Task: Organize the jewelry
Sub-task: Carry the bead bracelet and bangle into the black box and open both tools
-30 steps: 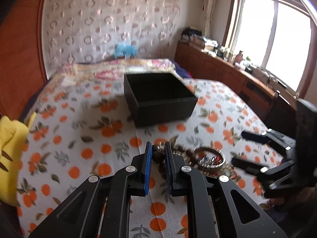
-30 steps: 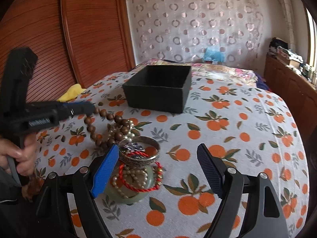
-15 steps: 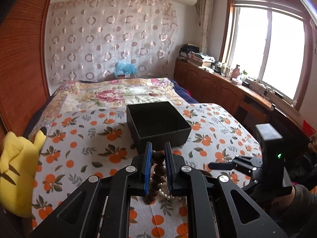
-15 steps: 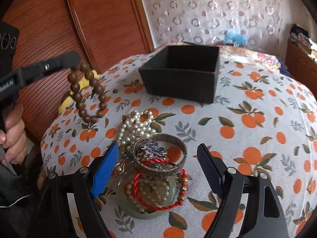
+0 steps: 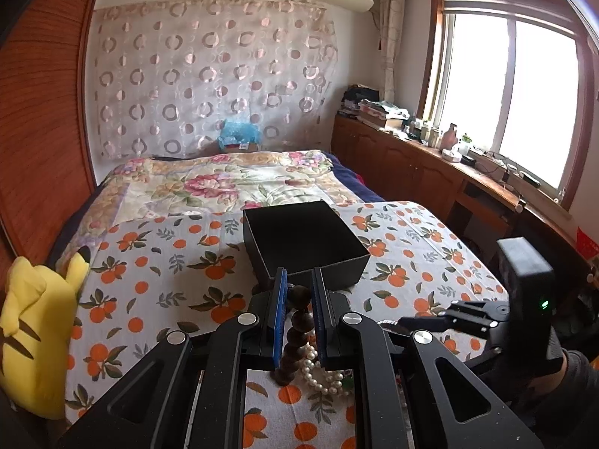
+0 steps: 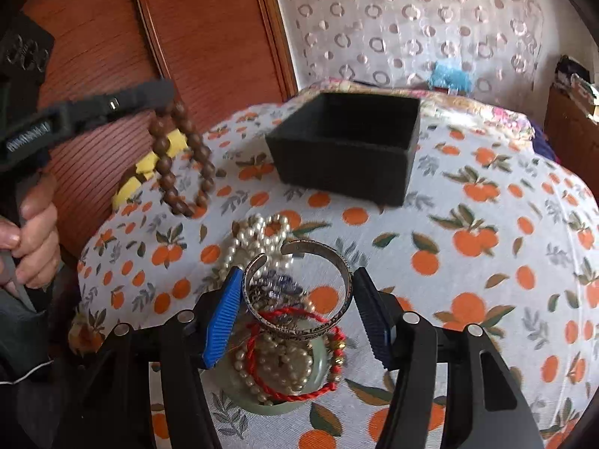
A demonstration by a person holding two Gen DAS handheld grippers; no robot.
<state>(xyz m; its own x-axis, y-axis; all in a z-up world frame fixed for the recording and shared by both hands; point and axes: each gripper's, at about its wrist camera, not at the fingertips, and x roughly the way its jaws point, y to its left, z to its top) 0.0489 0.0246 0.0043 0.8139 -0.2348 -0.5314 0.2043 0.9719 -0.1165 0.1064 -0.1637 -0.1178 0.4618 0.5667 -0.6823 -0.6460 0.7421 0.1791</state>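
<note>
The left gripper [image 5: 299, 292] has its two blue pads pinched on one bead of a string of round brown wooden beads [image 5: 297, 333], and the loop hangs down from the pads, up off the bed. The beads look hard and smooth, but the string is floppy, so it will swing and could slip if only one bead is held; it looks light. The right gripper [image 6: 295, 310] has just been closing its jaws around an open silver metal cuff bracelet [image 6: 299, 292], which sits between the pads. The left pad looks right against the cuff, but I cannot tell if both pads press it yet. The cuff is stiff and shiny, so it may slide; taking it by its two flat sides seems best. It lies on top of a pile with a red cord bracelet [image 6: 295, 366] and white pearl strands [image 6: 262, 239], on a pale green dish [image 6: 269, 404]. These soft strands may tangle and lift with it. Farther on, an open black square box [image 6: 344, 149] waits on the orange-print bedspread [image 6: 486, 262], well apart from the pile.
</note>
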